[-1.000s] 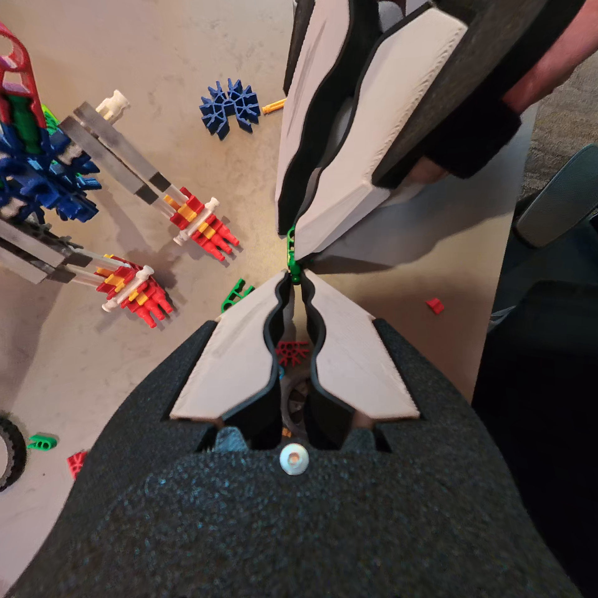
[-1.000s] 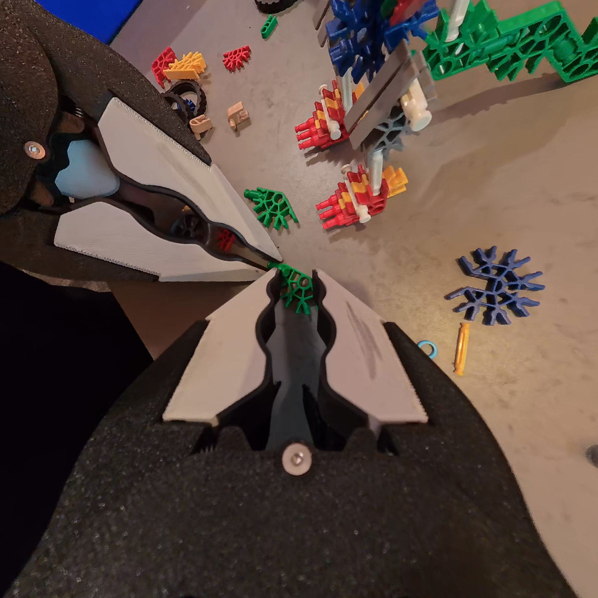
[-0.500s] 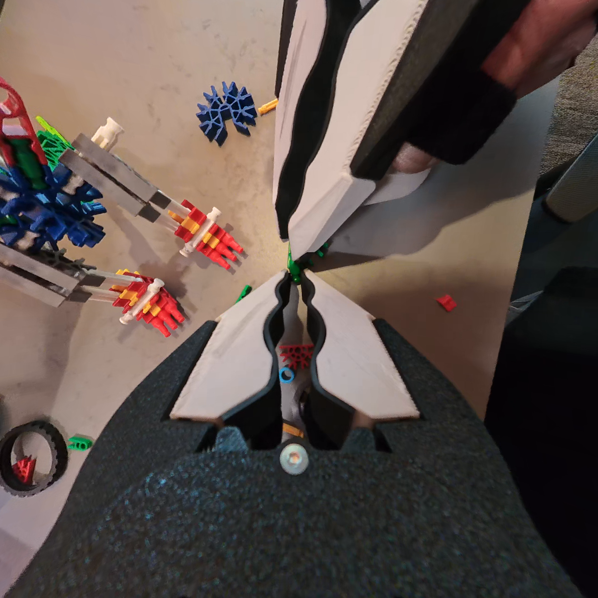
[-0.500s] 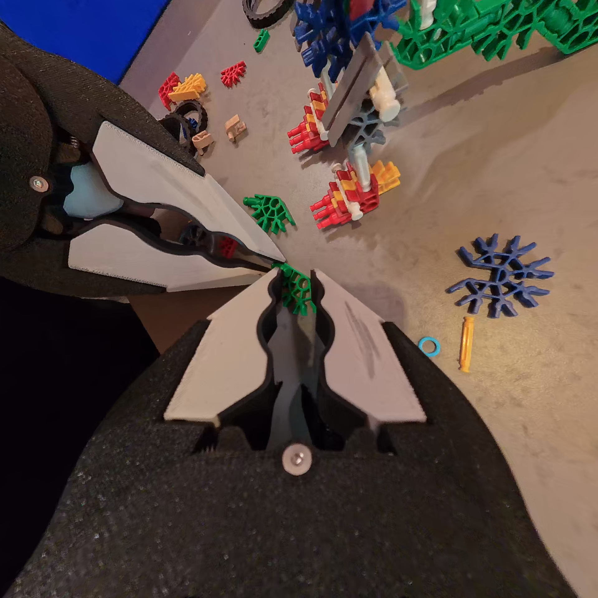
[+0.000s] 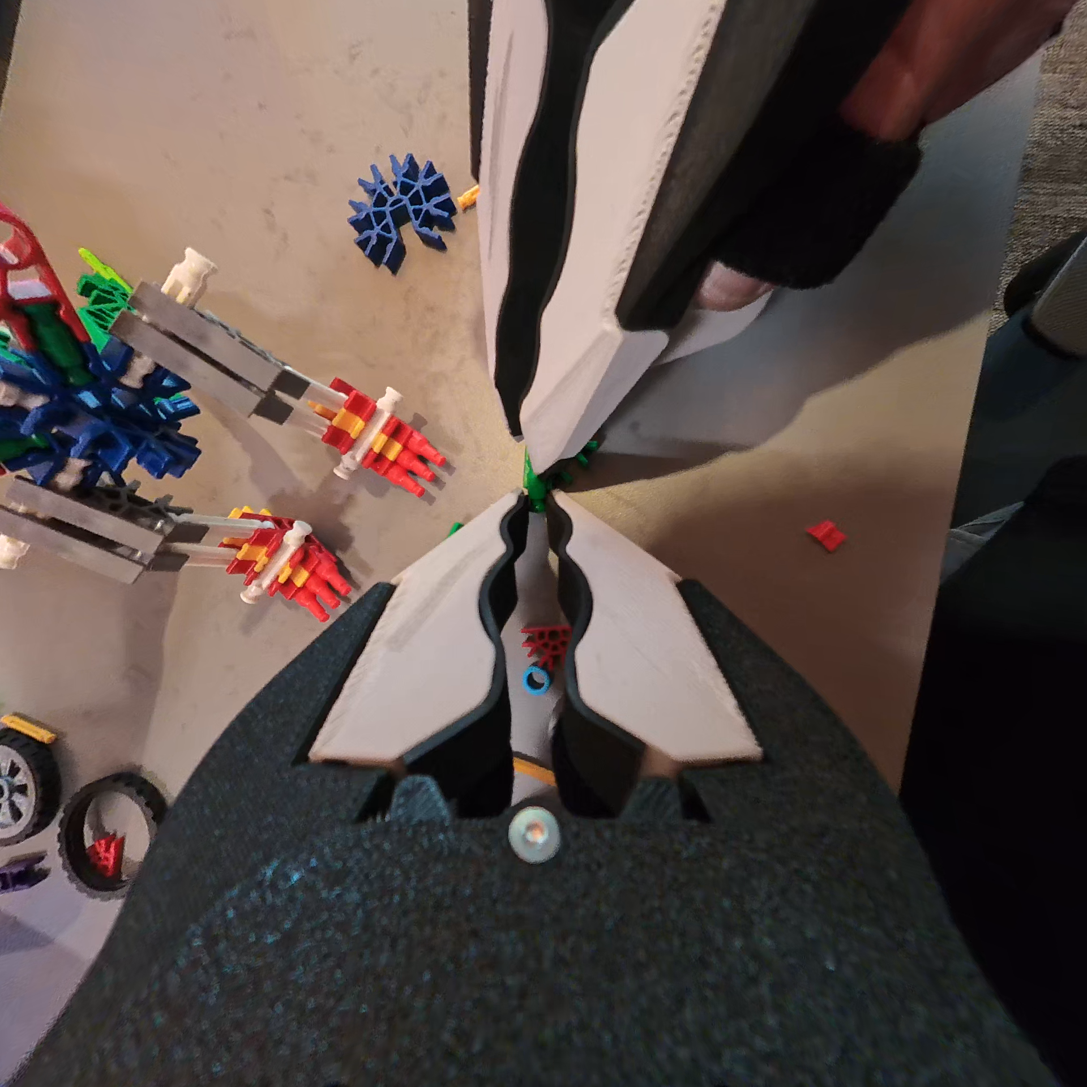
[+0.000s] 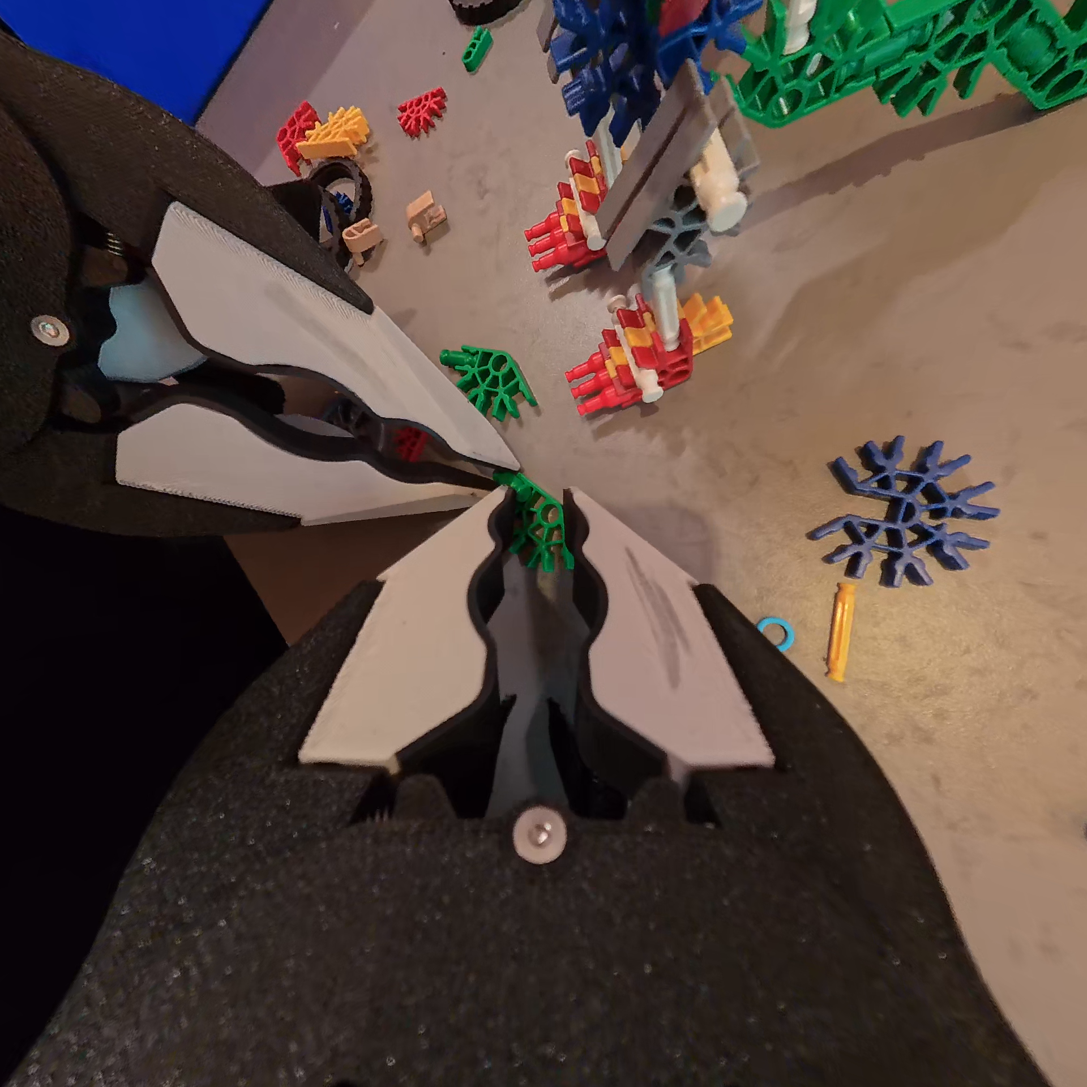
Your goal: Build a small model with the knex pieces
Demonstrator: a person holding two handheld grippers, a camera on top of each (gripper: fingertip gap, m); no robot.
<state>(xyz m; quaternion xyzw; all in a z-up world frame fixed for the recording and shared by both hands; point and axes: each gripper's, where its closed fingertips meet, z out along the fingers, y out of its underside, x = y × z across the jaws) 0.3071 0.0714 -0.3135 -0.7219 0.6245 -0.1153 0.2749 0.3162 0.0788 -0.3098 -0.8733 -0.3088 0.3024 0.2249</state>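
A beige mottled tabletop (image 5: 247,117) meets grey carpet (image 5: 1053,147) beside a blue panel (image 6: 135,53).

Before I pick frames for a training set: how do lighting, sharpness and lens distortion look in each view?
Left wrist view: warm, dim light; the right gripper throws a hard shadow over the table; the tyres at the edge look soft. Right wrist view: the green connector in the right gripper is sharp; wide-angle bending curves the table edge; the left gripper is slightly soft.

Both grippers (image 5: 535,500) (image 6: 538,500) (tip-to-tip), jaws clamped
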